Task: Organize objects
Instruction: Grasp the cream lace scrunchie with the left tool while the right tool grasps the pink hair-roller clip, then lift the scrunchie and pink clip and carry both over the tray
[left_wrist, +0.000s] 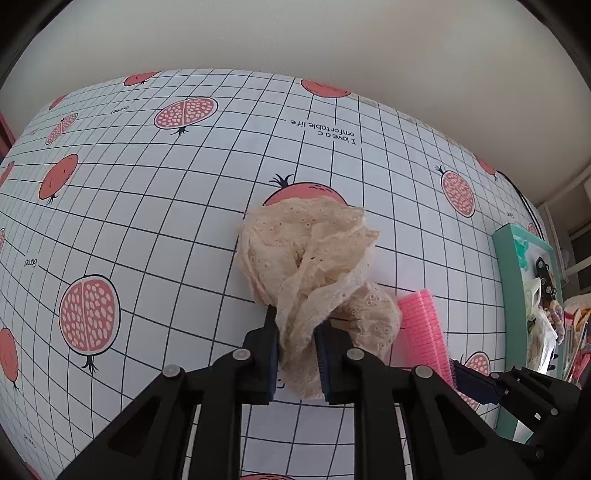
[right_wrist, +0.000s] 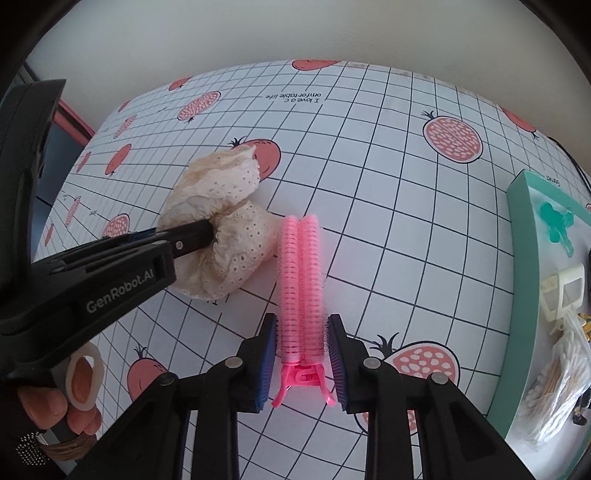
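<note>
Pinching a bunched fold of the cream lace scrunchie (left_wrist: 314, 273), the left gripper (left_wrist: 298, 354) has both blue-padded fingers (left_wrist: 273, 354) pressed into the fabric, which fills the gap between them and spills forward onto the pomegranate-print tablecloth (left_wrist: 147, 206). The rest of the scrunchie rests on the cloth just ahead of the fingertips.

The right gripper (right_wrist: 302, 363) stands with its fingers (right_wrist: 267, 363) parted around the near end of the pink hair roller clip (right_wrist: 301, 280). The clip's bristled rollers run straight ahead between the pads, and its pink claw handle (right_wrist: 303, 380) sits in the gap; whether the pads touch the bristles is hard to judge, though slivers of cloth show on each side.

Taking the scrunchie as the landmark, the clip lies just to its right on the cloth, nearly touching the lace. Farther right of the scrunchie, well apart, a teal tray (right_wrist: 517, 288) sits at the table's edge, holding a green clip (right_wrist: 556, 227), a cream claw clip (right_wrist: 565, 295) and a bag of cotton swabs (right_wrist: 554, 384). A hand (right_wrist: 59, 402) grips the left tool's handle.
</note>
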